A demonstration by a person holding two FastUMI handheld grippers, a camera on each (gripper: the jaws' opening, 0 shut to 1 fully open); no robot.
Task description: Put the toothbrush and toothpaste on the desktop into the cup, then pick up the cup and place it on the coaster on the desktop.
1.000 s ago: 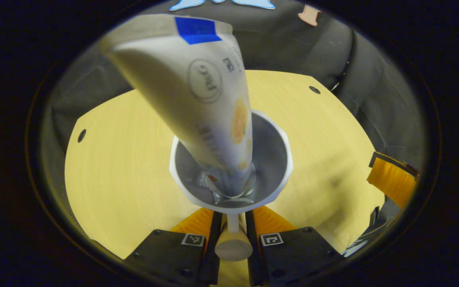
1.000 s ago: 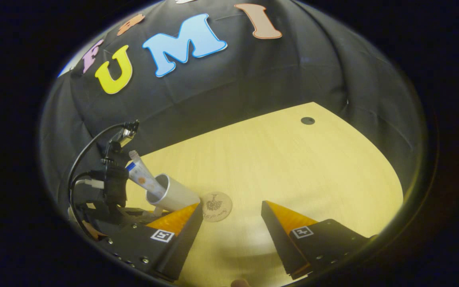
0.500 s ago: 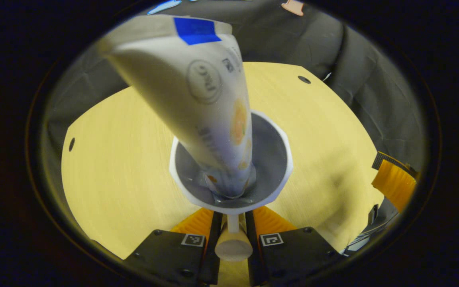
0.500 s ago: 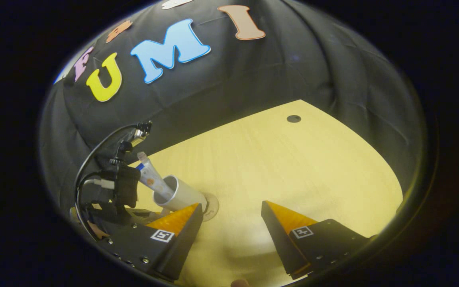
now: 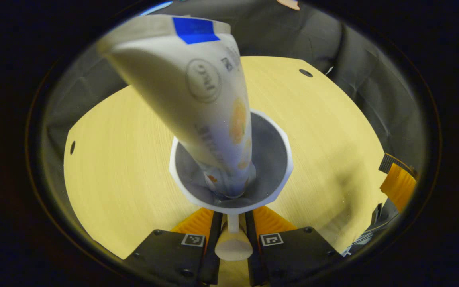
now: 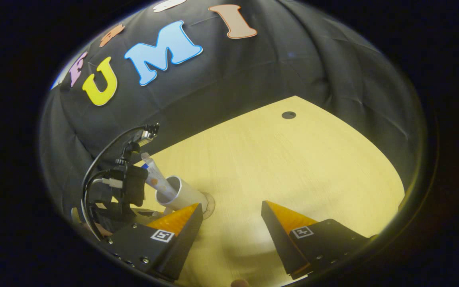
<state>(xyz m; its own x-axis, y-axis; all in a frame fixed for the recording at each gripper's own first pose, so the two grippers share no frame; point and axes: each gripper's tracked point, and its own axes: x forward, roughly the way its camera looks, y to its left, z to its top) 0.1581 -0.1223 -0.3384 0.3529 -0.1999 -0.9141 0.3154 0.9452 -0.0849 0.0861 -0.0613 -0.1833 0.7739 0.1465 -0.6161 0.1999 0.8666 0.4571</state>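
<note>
Cup [image 5: 271, 159], white and faceted at the rim, sits right in front of the left hand-held gripper [image 5: 232, 223], whose two fingers are pinched in on the cup's slim handle stub, a pale peg with a rounded wooden-looking end poking back toward the camera. That narrow grip makes sense: the handle gives a firm purchase and leaves the mouth free. Toothpaste [image 5: 197, 91] stands in the cup cap-down, a soft matte tube with a flat crimped tail and a blue stripe, leaning out over the rim toward the lens. I can't make out a toothbrush here.

From the right gripper view, the cup [image 6: 183, 195] looks tilted, a smooth cylinder with the tube [image 6: 155, 175] sticking up from it, and its base is right at the coaster [image 6: 209, 203], a thin round disc mostly tucked behind it. Whether the base is touching the coaster, I can't tell. Looks like the set-down stage, judging by that.

Right hand-held gripper [image 6: 229, 221] hangs spread wide over the pale wood-grain counter [image 6: 293, 167], holding nothing, well clear so it won't bump the load.
</note>
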